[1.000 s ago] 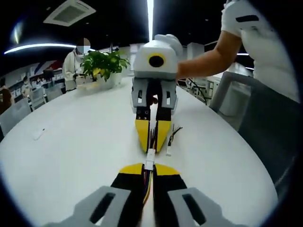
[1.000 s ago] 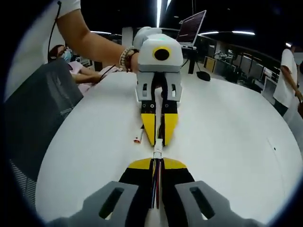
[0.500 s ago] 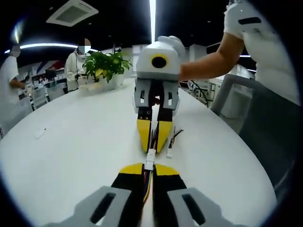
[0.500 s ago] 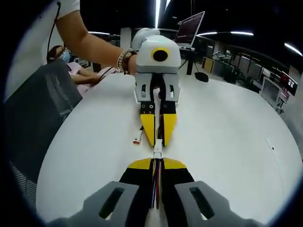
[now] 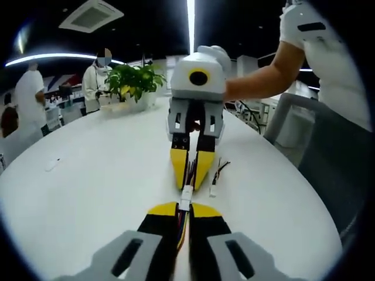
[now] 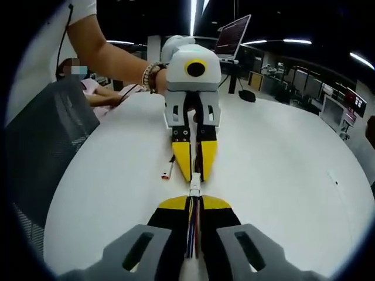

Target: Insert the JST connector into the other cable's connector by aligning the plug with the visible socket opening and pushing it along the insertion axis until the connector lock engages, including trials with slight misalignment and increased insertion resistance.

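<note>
White round table (image 5: pixel 88 193) underneath, office behind. Left gripper (image 5: pixel 184 209) clamped narrow on coloured cable (image 5: pixel 183 225), white JST connector (image 5: pixel 186 196) at its tips, meeting right gripper (image 5: pixel 191 178) head-on. Right gripper (image 6: pixel 194 202) likewise pinched on its wires (image 6: pixel 193 231). Spare cable (image 5: pixel 215 175) lying just beside; potted plant (image 5: pixel 132 79) far back.

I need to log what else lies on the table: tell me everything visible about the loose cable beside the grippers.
The loose cable is a short lead of thin dark wires ending in a small white connector, lying flat on the white table. In the right gripper view it looks like a slim pale piece with a reddish tip. It rests beside the yellow-tipped grippers, touching neither.
</note>
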A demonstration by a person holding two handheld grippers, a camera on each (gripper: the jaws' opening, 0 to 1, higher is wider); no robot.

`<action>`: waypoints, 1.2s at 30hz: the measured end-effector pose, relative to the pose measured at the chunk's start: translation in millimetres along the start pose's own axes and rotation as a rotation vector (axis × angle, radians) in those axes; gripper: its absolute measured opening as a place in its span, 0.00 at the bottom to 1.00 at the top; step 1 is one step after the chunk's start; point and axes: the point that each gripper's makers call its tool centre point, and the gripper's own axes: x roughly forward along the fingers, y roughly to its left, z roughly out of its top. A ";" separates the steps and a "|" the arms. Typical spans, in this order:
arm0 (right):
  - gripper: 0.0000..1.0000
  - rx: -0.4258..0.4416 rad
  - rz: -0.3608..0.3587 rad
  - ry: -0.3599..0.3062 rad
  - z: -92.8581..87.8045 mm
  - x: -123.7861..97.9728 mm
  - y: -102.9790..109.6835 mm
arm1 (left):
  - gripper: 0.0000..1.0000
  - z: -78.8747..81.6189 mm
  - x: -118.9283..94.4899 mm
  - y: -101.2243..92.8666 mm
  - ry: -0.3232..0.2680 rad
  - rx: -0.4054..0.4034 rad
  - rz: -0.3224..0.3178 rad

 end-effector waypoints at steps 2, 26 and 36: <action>0.03 0.007 -0.003 -0.002 -1.2 0.4 -1.8 | 0.00 -0.5 1.4 1.1 0.007 0.003 0.008; 0.11 0.082 -0.101 0.018 -9.1 4.2 -23.0 | 0.08 -7.7 -2.5 22.5 0.041 -0.063 0.117; 0.11 0.140 -0.157 -0.047 2.3 -19.3 -29.0 | 0.15 7.0 -17.9 24.4 -0.019 -0.127 0.164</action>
